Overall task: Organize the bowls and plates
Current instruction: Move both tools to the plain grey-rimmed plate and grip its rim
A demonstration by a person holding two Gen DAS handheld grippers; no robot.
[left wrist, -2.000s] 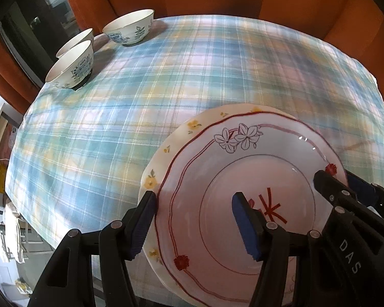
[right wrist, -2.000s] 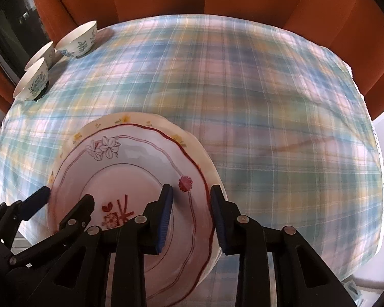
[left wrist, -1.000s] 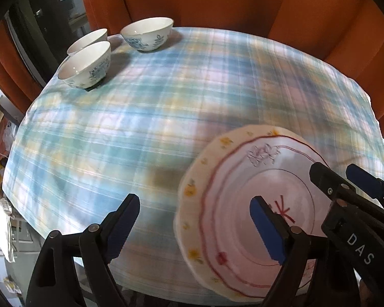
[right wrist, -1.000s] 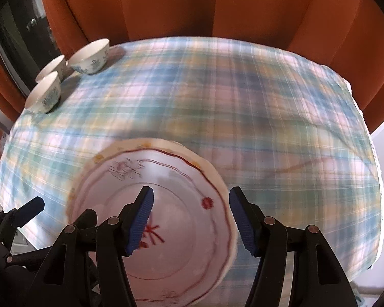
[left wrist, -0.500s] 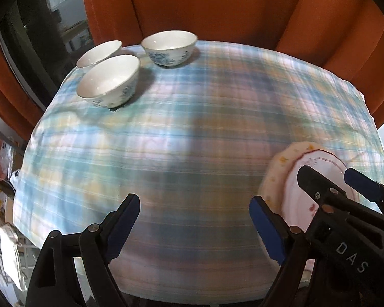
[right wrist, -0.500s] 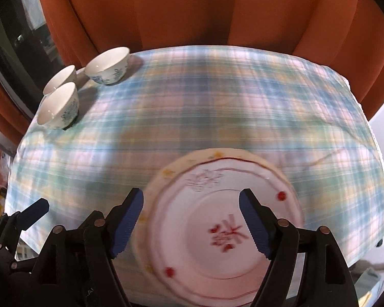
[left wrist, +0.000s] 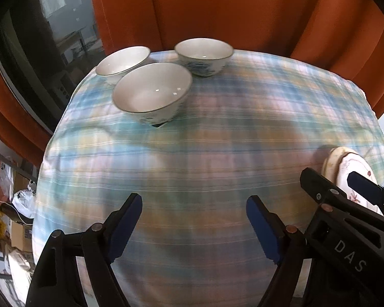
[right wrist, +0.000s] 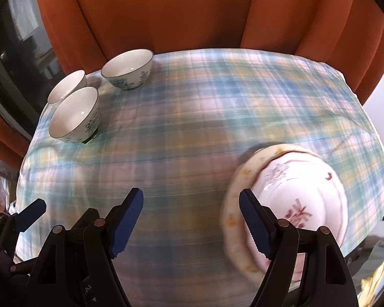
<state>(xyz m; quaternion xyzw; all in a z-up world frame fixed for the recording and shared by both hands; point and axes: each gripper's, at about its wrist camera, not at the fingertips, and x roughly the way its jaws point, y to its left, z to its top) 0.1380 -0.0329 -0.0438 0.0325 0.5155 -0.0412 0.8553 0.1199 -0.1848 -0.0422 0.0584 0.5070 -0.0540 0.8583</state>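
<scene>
A white plate with red flowers [right wrist: 302,192] lies stacked on a cream plate with yellow flowers [right wrist: 236,184] at the table's near right; the stack also shows in the left wrist view [left wrist: 345,165]. Three white bowls with blue pattern stand at the far left: a near one [left wrist: 151,94], a left one [left wrist: 123,61] and a far one [left wrist: 203,55]; they also show in the right wrist view, the near one [right wrist: 73,115]. My left gripper [left wrist: 194,220] is open and empty above the cloth. My right gripper [right wrist: 189,220] is open and empty, left of the plates.
The table wears a blue, pink and yellow plaid cloth [left wrist: 217,153]. Orange curtains [right wrist: 192,10] hang behind it. A dark window [left wrist: 38,51] is at the left. Boxes and bags [left wrist: 8,204] lie on the floor to the left.
Both grippers let go of the plates, opened and swung left and forward. The plates slid to the right of both views; the bowls came closer and more central.
</scene>
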